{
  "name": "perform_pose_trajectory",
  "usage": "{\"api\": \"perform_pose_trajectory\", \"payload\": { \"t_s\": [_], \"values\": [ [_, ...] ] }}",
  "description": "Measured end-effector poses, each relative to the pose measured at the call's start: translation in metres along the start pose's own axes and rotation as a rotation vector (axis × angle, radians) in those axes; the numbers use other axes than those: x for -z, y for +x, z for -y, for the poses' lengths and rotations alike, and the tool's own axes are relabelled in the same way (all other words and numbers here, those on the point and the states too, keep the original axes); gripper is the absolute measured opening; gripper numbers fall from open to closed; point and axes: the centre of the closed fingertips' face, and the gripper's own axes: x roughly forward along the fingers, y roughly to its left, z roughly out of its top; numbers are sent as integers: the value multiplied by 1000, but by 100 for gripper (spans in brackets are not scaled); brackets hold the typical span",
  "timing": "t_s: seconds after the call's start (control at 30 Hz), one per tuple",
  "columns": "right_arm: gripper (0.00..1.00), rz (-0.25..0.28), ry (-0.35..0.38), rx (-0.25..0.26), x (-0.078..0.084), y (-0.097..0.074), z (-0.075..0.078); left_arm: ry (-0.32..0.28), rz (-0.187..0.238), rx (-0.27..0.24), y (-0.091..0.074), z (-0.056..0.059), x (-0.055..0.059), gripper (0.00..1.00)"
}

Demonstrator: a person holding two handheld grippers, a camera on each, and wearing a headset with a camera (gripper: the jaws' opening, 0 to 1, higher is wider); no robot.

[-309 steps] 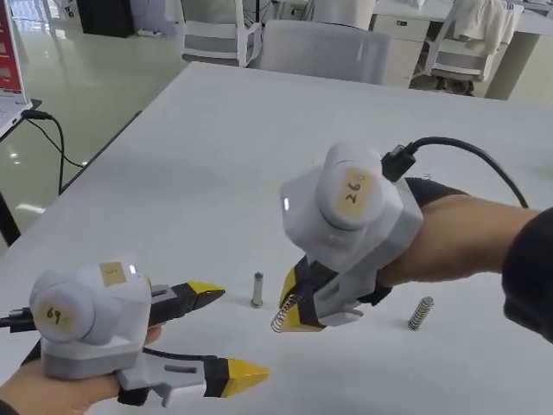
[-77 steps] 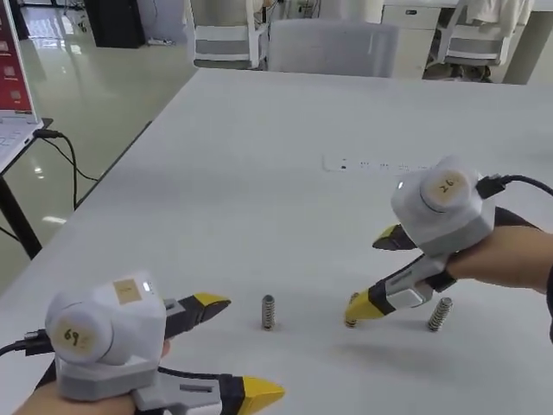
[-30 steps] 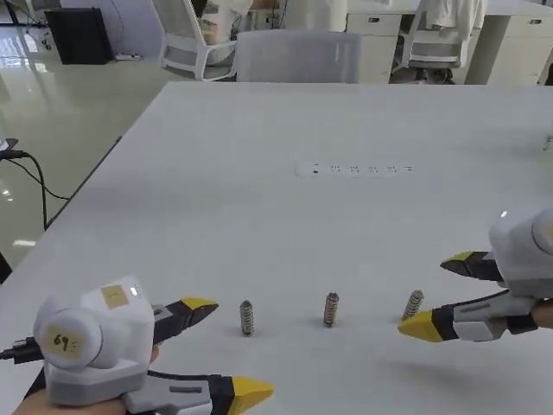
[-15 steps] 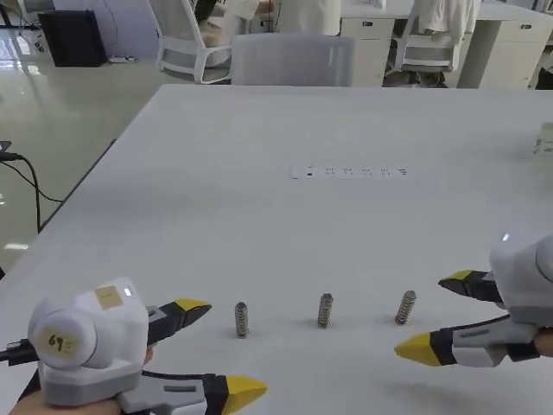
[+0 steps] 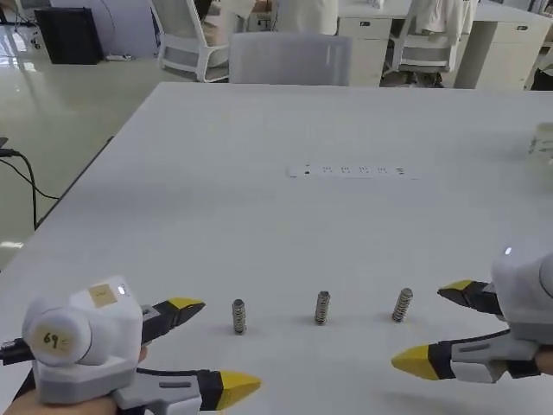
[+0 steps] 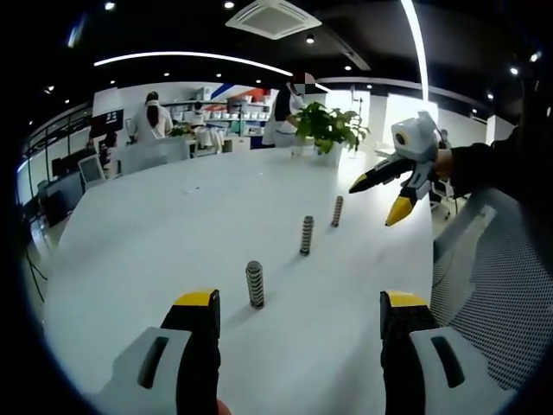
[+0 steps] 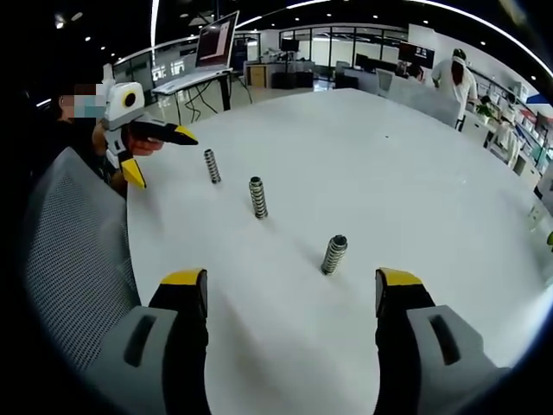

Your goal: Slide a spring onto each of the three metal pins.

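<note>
The left spring (image 5: pixel 239 316), middle spring (image 5: pixel 322 308) and right spring (image 5: pixel 403 304) (this one leaning) stood in a row on the table (image 5: pixel 346 225). The left gripper (image 5: pixel 212 343) sat near the row's eight o'clock and the right gripper (image 5: pixel 432 324) near its four o'clock. Both had jaws apart and held nothing.

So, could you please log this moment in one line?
three springs: standing in row | left gripper: open, empty | right gripper: open, empty
</note>
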Motion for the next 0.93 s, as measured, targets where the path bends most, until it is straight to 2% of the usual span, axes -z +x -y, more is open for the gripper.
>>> {"api": "perform_pose_trajectory", "payload": {
  "t_s": [0.6,0.93],
  "values": [
    [81,-6,14,-13,11,3,-14,-10,4,-10,0,0,3,74],
    [82,4,16,-10,9,3,-13,-16,7,-18,0,0,4,75]
  ]
}}
